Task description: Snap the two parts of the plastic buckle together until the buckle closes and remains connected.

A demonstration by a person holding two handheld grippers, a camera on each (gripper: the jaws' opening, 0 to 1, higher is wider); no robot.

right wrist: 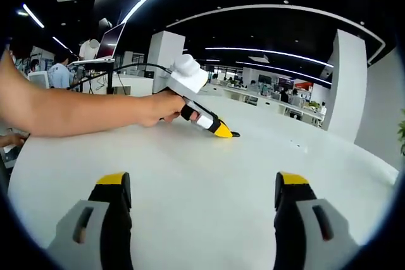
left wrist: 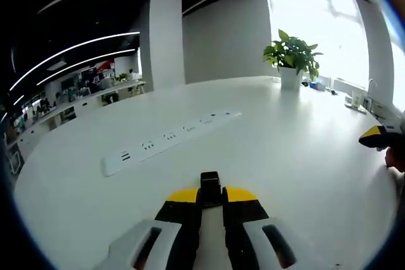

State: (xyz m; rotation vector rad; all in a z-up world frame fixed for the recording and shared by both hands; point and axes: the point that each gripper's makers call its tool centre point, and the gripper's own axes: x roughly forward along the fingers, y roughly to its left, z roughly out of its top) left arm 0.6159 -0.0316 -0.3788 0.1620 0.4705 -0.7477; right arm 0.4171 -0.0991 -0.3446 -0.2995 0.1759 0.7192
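Buckle part (left wrist: 209, 180), small and black, sat clamped between the closed jaws of the left gripper (left wrist: 211, 202), low over the white table (left wrist: 272, 137). A power strip (left wrist: 166, 141) lay beyond. Further right, the right gripper (right wrist: 204, 188) hung wide open, holding nothing.

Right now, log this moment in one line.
left tool: shut on black buckle part | right tool: open, empty | table: power strip, plant

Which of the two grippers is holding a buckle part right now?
The left gripper: it is shut on a small black buckle part between its yellow tips. The right gripper stands wide open with nothing between them.
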